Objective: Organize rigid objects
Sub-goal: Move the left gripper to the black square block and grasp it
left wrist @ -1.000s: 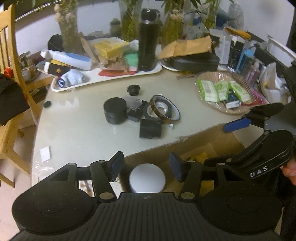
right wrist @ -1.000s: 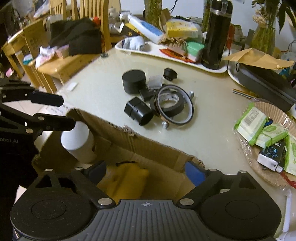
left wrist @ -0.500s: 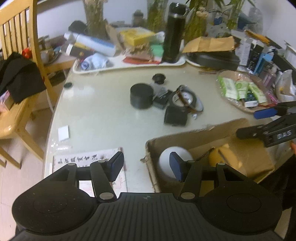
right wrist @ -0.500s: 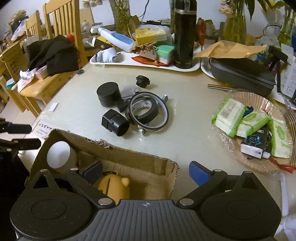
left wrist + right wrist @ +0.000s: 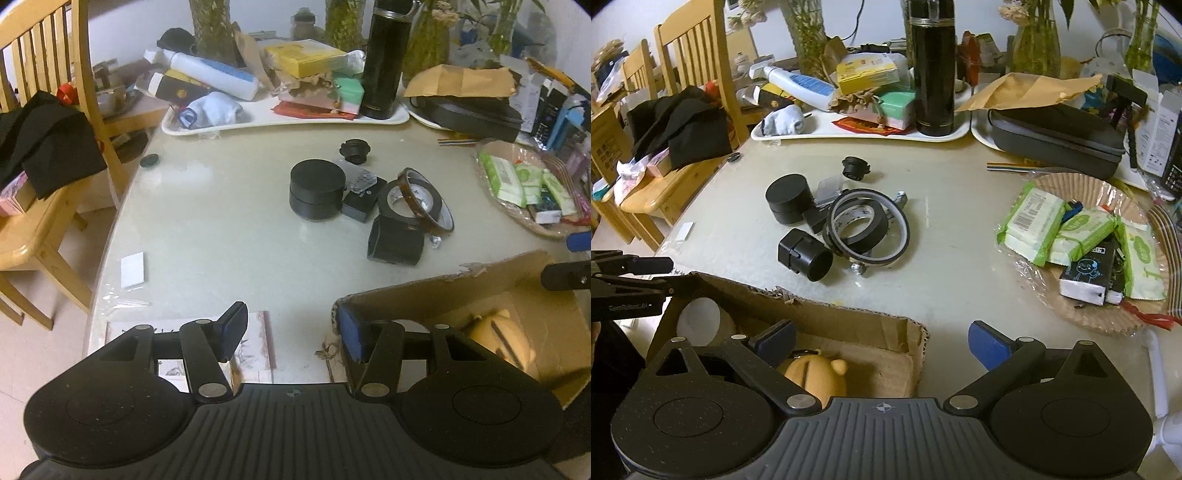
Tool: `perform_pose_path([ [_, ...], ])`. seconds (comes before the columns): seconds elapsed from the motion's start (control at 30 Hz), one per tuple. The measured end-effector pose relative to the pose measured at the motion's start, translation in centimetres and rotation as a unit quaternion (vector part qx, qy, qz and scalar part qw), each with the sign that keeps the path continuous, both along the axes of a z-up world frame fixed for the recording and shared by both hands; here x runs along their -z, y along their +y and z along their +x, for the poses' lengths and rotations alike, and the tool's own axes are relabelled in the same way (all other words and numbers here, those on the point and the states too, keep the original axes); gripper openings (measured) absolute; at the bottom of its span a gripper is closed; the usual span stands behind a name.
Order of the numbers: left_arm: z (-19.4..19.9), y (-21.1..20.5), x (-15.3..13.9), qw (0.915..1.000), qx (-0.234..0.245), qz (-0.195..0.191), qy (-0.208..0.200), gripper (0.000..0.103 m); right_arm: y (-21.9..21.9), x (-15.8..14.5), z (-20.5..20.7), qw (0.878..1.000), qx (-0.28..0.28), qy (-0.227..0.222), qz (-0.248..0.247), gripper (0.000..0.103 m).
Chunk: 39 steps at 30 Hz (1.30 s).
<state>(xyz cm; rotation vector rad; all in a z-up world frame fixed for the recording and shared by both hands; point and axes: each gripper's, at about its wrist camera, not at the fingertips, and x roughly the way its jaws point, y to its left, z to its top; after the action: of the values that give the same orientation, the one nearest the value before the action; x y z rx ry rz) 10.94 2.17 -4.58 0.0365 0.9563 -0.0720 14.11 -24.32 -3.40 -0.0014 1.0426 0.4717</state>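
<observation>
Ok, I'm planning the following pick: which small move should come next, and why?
Probably reach the right tongs, open and empty, forward to the black cylinder, the loose piece lying nearest the cardboard box. The box already holds a white cylinder and a yellow toy.

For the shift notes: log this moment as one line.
left gripper: open, empty | right gripper: open, empty | cardboard box: white cylinder, yellow toy inside | table: black parts, tape rolls unsorted

On the table (image 5: pixel 960 236) lay one round black tin (image 5: pixel 789 199), two tape rolls (image 5: pixel 860 225), one black tube (image 5: pixel 805 254) and one small black knob (image 5: pixel 855 168). One cardboard box (image 5: pixel 849 317) held one yellow toy (image 5: pixel 816 376) and one white cylinder (image 5: pixel 700 321). Further back stood one black flask (image 5: pixel 932 70), two white trays (image 5: pixel 864 131) and one basket (image 5: pixel 1082 192) with three green packets (image 5: pixel 1032 221).
</observation>
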Motion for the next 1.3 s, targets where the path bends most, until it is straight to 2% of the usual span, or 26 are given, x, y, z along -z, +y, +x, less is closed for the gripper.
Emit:
perform_pose_path([
  [0.33,0.1,0.0,0.0,1.0000,0.002,-0.010,0.000,0.053,0.1,-0.1,0.2,1.000,0.004,-0.003,0.001,0.100],
  [0.7,-0.1,-0.7,-1.8,0.9965,0.034,-0.069,-0.033,0.054,0.6,-0.1,1.0,1.000,0.006,-0.013,0.001,0.100],
  [1.13,2.5,-4.8,-0.5,0.9953,0.073,-0.058,-0.025,0.054,-0.5,0.3,1.9,0.999,0.050,-0.004,-0.021,0.100],
  [1.3,4.1,-6.4,0.6,0.9958,0.078,-0.047,-0.011,0.055,-1.5,0.7,2.1,0.997,0.071,0.007,-0.023,0.103],
])
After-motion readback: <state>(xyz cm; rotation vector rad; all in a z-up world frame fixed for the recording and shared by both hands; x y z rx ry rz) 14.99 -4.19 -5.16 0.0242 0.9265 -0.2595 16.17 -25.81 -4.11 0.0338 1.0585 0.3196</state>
